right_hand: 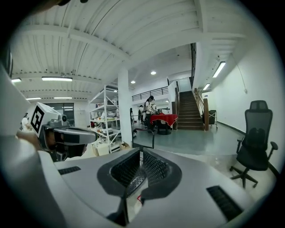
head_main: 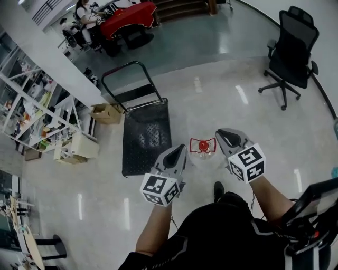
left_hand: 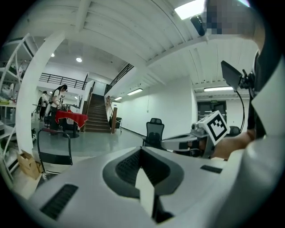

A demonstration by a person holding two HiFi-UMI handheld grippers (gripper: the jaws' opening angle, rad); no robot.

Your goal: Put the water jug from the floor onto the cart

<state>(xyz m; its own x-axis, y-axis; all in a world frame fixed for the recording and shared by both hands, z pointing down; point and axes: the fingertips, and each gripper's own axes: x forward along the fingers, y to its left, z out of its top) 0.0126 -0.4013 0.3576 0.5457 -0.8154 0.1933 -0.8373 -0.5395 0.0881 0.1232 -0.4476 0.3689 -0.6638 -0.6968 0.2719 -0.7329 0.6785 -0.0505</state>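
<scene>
Water jug [head_main: 202,150] stands on floor [head_main: 227,89] near cart [head_main: 146,134] right edge, between left gripper [head_main: 178,150] and right gripper [head_main: 222,135]; both jaws closed, empty.

We see a water jug [head_main: 203,151] of clear plastic with a red cap and red handle. The cart [head_main: 146,134] has a black deck with a raised diamond tread pattern and a black handle bar. We find the left gripper [head_main: 181,148] and right gripper [head_main: 218,134] light grey with dark grey ribbed pads, their cubes [head_main: 160,190] white with black square markers. The office chair [head_main: 293,50] is black, the tablecloth [head_main: 129,16] red, the cardboard box [head_main: 105,113] tan, the shelving [head_main: 27,100] white, the floor [head_main: 222,95] pale glossy grey.
</scene>
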